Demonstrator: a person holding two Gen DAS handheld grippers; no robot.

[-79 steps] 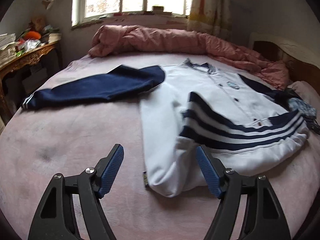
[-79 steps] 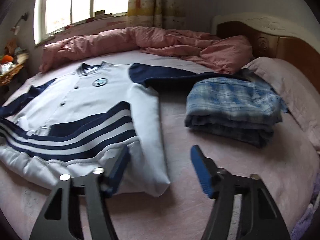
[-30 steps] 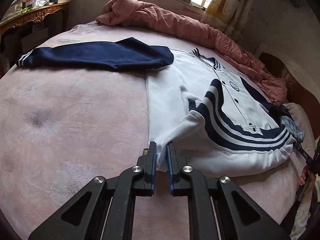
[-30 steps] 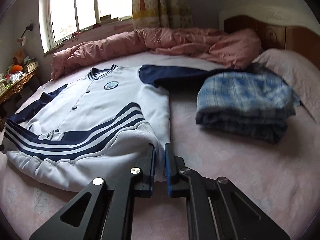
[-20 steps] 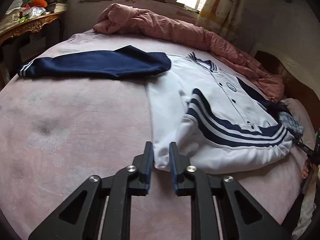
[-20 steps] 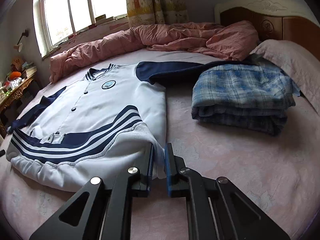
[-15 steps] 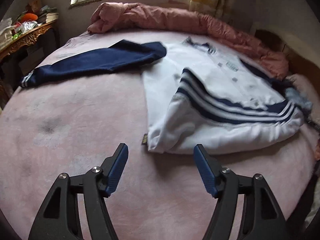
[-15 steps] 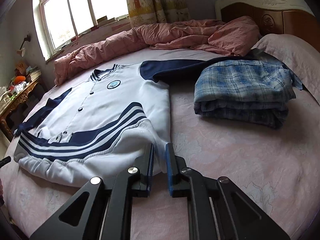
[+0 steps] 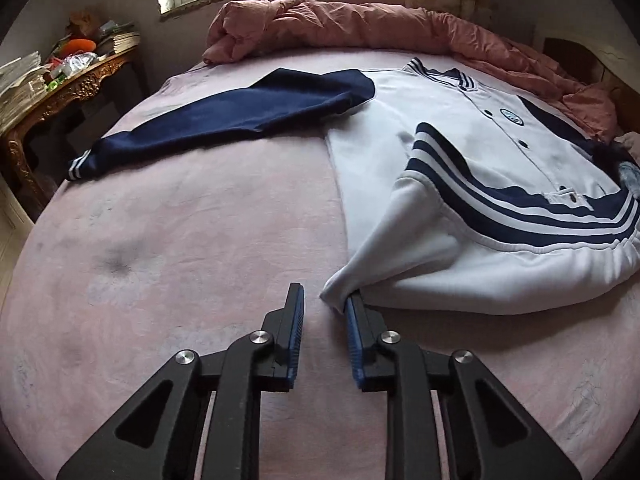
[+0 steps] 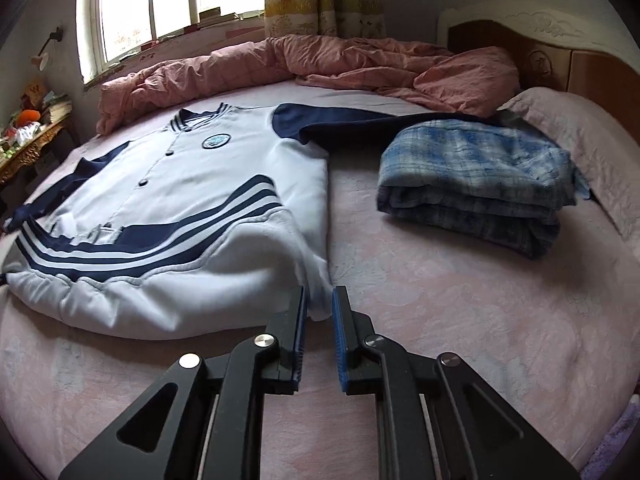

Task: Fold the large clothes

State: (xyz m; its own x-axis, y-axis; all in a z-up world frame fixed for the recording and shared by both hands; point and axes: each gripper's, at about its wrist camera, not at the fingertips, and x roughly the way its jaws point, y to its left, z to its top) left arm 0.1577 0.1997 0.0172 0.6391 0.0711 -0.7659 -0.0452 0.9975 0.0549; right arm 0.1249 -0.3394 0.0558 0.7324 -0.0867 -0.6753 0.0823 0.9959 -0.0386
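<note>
While the white-and-navy jacket lies spread face up across the pink bedsheet, filling the right half of the left wrist view, we see its navy sleeve stretched toward the upper left of the frame; our left gripper sits at lower centre, its jaws just narrowed but with a gap between them – the jacket's hem corner touches the outer tip of the right-hand finger and is not between the pads, so nothing is pinched. In the right wrist view our right gripper – at lower centre – is clamped on the jacket's other hem corner; a folded plaid garment rests apart at upper right, a rumpled pink duvet behind.
</note>
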